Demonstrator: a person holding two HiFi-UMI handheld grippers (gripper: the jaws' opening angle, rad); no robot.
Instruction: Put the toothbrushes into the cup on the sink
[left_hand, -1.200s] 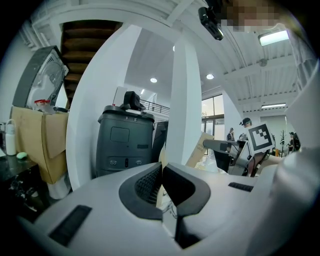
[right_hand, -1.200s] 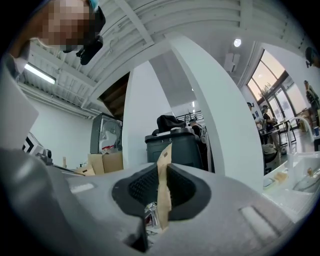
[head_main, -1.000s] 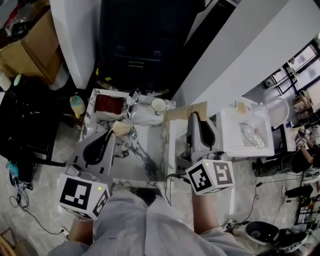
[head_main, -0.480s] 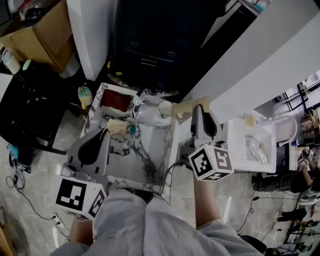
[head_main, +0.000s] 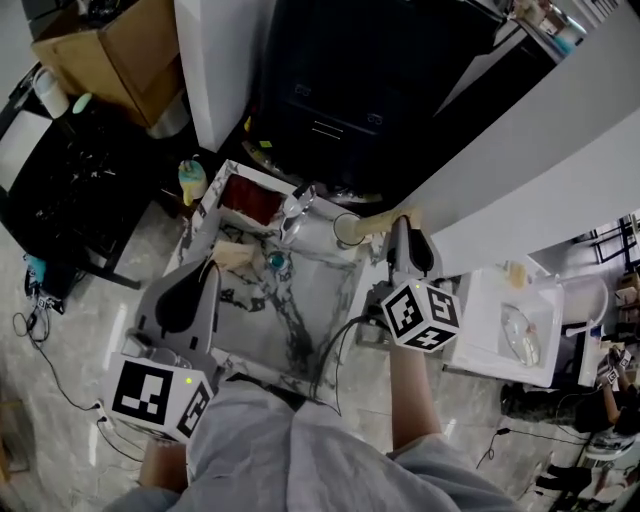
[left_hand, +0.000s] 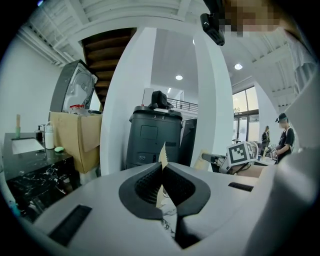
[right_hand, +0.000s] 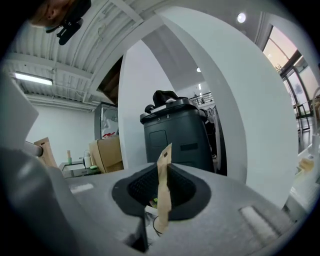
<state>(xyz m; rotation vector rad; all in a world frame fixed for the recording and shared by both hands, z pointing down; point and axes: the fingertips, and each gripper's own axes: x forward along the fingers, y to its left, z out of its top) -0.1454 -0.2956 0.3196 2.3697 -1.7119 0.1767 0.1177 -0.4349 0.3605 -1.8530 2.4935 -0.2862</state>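
Marbled sink (head_main: 258, 328) fills the ground beneath both grippers. I see the left gripper (left_hand: 161, 167) with fingers clamped on a tan-wrapped toothbrush (left_hand: 162, 151) projecting beyond their tips; the right gripper (right_hand: 162, 167) has its fingers clamped on a second toothbrush (right_hand: 163, 190), its far end just beside the cup (head_main: 346, 230) ahead of them.

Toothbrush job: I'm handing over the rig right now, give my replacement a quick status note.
Left gripper: shut on a flat tan toothbrush pack, over the sink's left side.
Right gripper: shut on a second tan pack, its tip close to the cup on the sink's back ledge, beside the faucet.
Done: both packs picked up.
Left: put each into the cup; neither is in yet.
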